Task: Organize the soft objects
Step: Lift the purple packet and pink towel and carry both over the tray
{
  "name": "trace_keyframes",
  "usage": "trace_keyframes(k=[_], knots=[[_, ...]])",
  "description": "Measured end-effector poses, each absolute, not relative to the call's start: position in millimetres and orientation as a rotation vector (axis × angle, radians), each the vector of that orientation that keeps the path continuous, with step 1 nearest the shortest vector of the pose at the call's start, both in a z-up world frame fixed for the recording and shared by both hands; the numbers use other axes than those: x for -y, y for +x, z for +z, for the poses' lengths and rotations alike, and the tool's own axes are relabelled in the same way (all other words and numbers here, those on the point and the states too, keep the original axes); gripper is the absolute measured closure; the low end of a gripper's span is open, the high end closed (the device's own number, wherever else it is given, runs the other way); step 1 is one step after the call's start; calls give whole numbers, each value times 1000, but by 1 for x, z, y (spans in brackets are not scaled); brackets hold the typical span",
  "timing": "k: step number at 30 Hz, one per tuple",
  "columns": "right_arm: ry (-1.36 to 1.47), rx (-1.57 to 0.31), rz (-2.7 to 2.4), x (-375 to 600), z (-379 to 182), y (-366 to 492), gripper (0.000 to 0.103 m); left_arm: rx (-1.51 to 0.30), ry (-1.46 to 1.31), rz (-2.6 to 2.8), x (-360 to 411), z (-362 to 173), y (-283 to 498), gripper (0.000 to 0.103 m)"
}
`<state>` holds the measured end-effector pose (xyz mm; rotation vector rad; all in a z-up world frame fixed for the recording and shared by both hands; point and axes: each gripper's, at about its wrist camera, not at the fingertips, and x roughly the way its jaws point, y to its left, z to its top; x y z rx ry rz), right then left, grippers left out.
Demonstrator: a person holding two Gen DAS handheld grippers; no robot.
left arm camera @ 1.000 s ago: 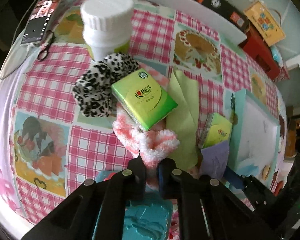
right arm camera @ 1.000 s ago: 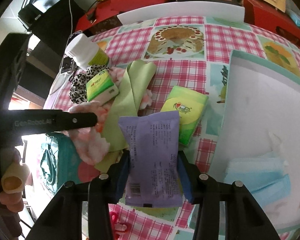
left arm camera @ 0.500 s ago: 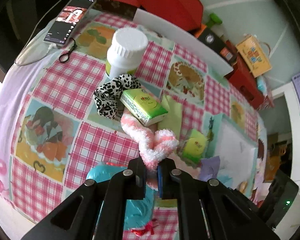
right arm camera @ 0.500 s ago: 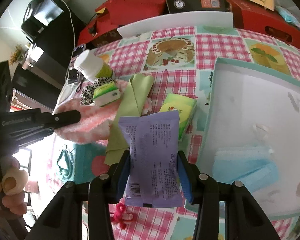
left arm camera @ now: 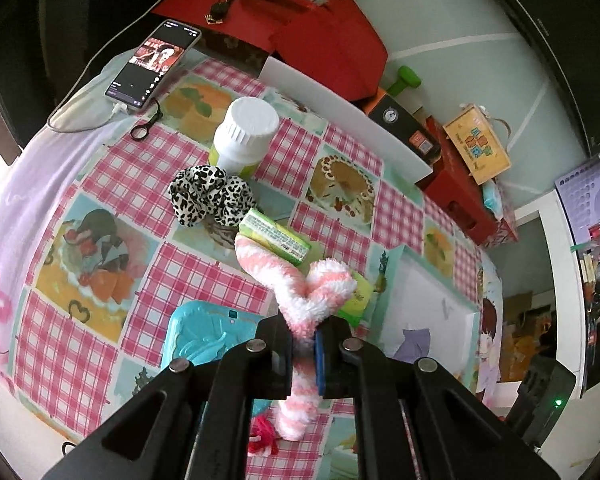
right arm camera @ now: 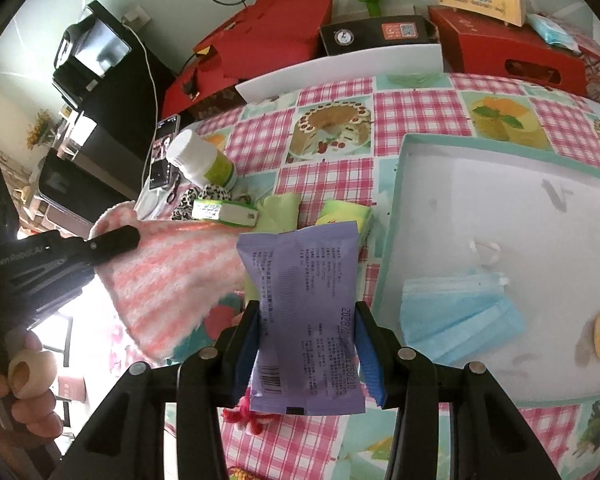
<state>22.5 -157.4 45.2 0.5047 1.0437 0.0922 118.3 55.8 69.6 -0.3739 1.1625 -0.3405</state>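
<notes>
My left gripper (left arm camera: 305, 342) is shut on a fluffy pink-and-white striped sock (left arm camera: 300, 292) and holds it above the table; the sock also shows in the right wrist view (right arm camera: 168, 276). A green tissue pack (left arm camera: 275, 236) leans on the sock's far end. My right gripper (right arm camera: 306, 334) is shut on a purple soft packet (right arm camera: 306, 300), held beside a white tray with a teal rim (right arm camera: 404, 148). A blue face mask (right arm camera: 460, 312) lies in the tray. A leopard-print scrunchie (left arm camera: 210, 196) lies on the tablecloth.
A white bottle (left arm camera: 244, 136) stands behind the scrunchie. A phone (left arm camera: 154, 66) lies at the far left. A teal plastic case (left arm camera: 208, 336) lies below my left gripper. A green cloth (right arm camera: 278, 208) and a second green tissue pack (right arm camera: 346, 212) lie mid-table. Red boxes (right arm camera: 500, 56) stand behind.
My left gripper has lifted the striped sock off the table, dragging the green tissue pack along. My right gripper has risen with the purple packet and moved nearer the tray.
</notes>
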Motion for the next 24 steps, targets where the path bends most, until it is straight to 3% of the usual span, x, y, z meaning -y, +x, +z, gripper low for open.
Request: trace_keyframes(k=[24], knots=[[534, -944, 74, 177, 77, 3, 55, -985, -377, -384, -57, 140, 100, 95]])
